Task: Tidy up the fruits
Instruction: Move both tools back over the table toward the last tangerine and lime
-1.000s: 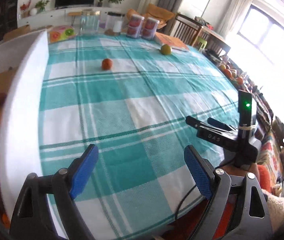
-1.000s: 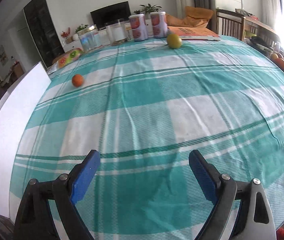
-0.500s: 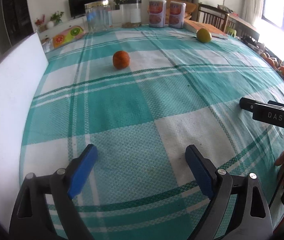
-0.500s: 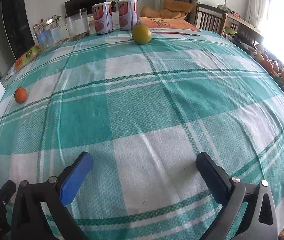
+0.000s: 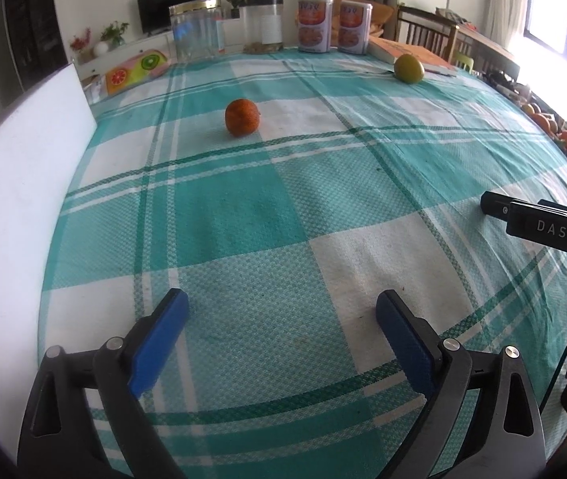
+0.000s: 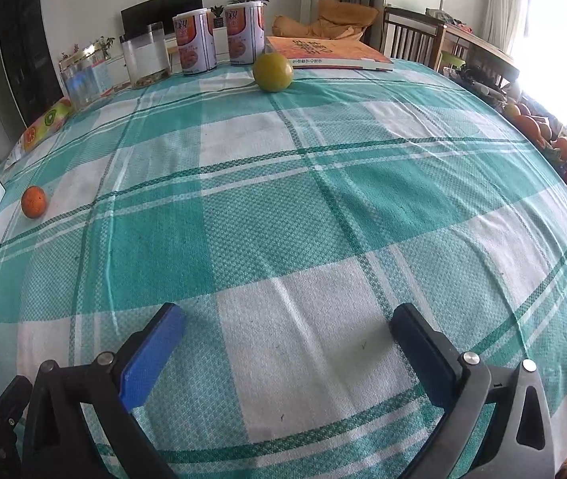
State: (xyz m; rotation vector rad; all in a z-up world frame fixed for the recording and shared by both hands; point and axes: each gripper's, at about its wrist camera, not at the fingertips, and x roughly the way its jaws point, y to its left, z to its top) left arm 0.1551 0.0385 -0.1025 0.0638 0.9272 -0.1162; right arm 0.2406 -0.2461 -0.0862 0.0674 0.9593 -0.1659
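A small orange fruit (image 5: 242, 117) lies on the teal checked tablecloth, well ahead of my left gripper (image 5: 281, 305). Its blue pads stand wide apart and are still opening, with only cloth between them. A yellow-green fruit (image 5: 408, 68) sits farther back to the right, beside a book. In the right wrist view the same green fruit (image 6: 272, 72) lies far ahead and the orange fruit (image 6: 33, 201) is at the far left. My right gripper (image 6: 287, 317) is open over bare cloth, holding nothing. The right gripper's body (image 5: 542, 227) shows at the left view's right edge.
A white box wall (image 5: 16, 183) runs along the table's left side. At the far edge stand clear jars (image 5: 195, 32), two printed cans (image 6: 219, 40) and an orange book (image 6: 331, 54). A fruit-print packet (image 5: 133, 70) lies back left. Chairs and more oranges (image 6: 530, 127) are off right.
Both grippers have swung forward and tipped down over the cloth, then held still. The box interior has left the left view, and both jaws have widened.
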